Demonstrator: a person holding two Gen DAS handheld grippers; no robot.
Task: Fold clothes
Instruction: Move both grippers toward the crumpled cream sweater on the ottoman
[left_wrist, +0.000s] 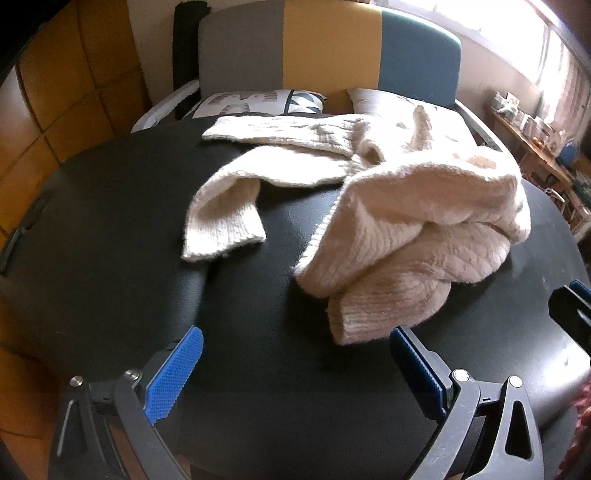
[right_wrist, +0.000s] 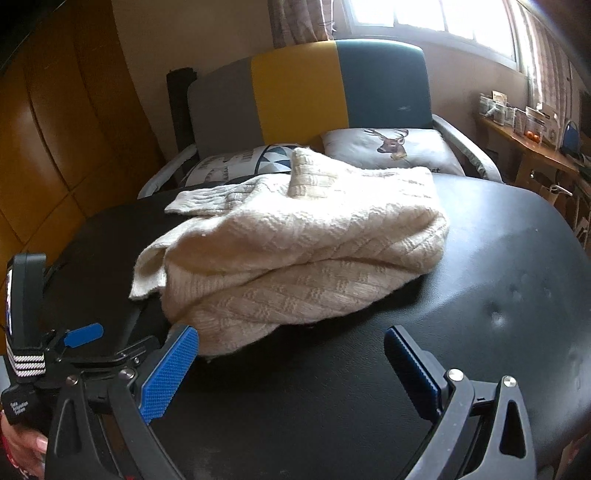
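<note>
left wrist view is showing the left gripper (left_wrist: 295, 356) spread and empty, the right gripper (right_wrist: 291, 354) likewise, both hovering over the crumpled cream sweater (left_wrist: 399, 221) lying on the black table (left_wrist: 110, 240); unfolded, probably needing spreading first

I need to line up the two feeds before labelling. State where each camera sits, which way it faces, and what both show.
Left wrist: on the left gripper, angled down over the black table at the cream sweater; own open blue pads show, right gripper at the right edge.
Right wrist: on the right gripper, angled down at the sweater's bulk; open pads, left gripper and a hand at left.
Shared: sweater, table, striped sofa, pillows.
</note>
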